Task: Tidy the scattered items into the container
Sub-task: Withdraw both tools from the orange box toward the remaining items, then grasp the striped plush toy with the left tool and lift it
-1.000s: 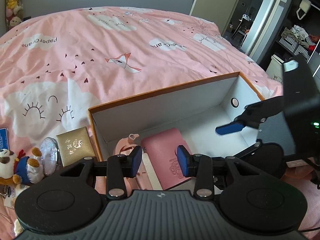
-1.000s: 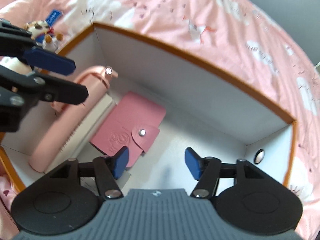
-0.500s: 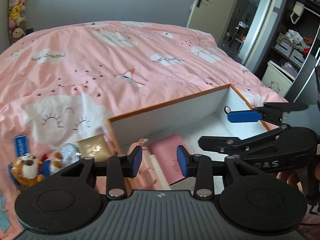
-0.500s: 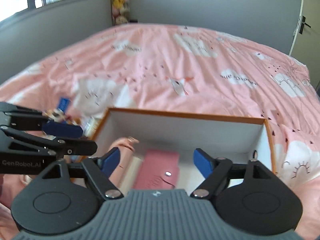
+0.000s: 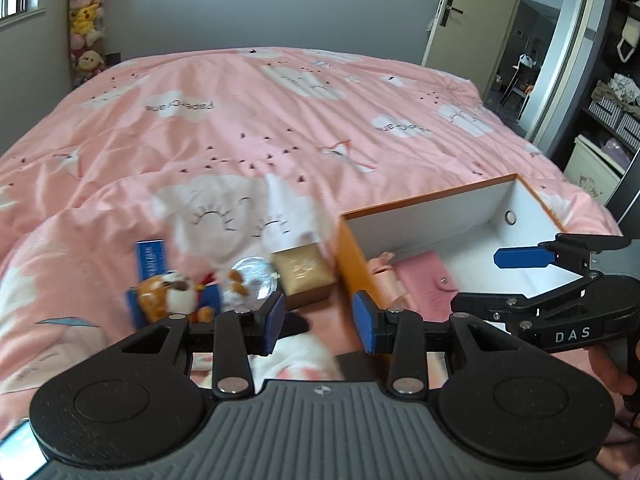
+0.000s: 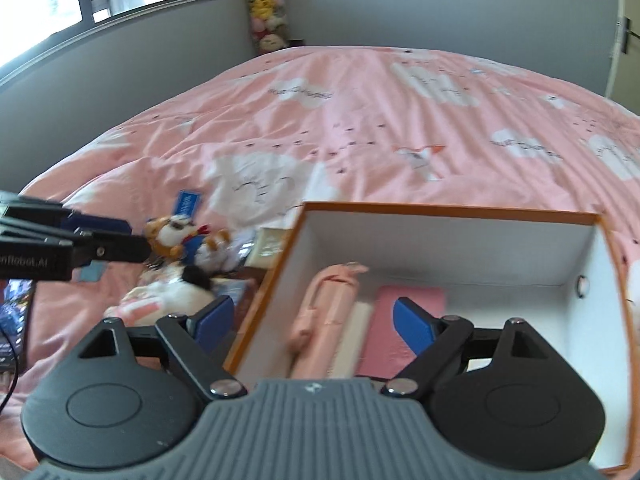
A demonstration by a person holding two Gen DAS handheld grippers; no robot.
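Note:
An orange-rimmed white box (image 5: 448, 216) (image 6: 440, 236) sits on the pink bed. Inside lie a pink wallet (image 5: 424, 276) (image 6: 404, 320) and a pink pouch (image 6: 324, 308) (image 5: 382, 276). Left of the box lie a plush toy (image 5: 172, 292) (image 6: 180, 236), a clear round case (image 5: 256, 276), a gold box (image 5: 306, 272) (image 6: 270, 250) and a blue card (image 5: 151, 258) (image 6: 188, 202). My left gripper (image 5: 320, 322) is open and empty, near the box's left wall. My right gripper (image 6: 310, 320) is open and empty over the box's near left corner.
The pink quilt (image 5: 280, 120) covers the bed. A white and pink soft item (image 6: 160, 296) lies near the box's left side. A door (image 5: 468, 20) and shelves (image 5: 616, 100) stand at the right. Plush toys (image 5: 86, 20) hang on the far wall.
Both grippers have lifted up and back out of the box. The left one has swung left toward the scattered items. The right gripper's jaws stand wider.

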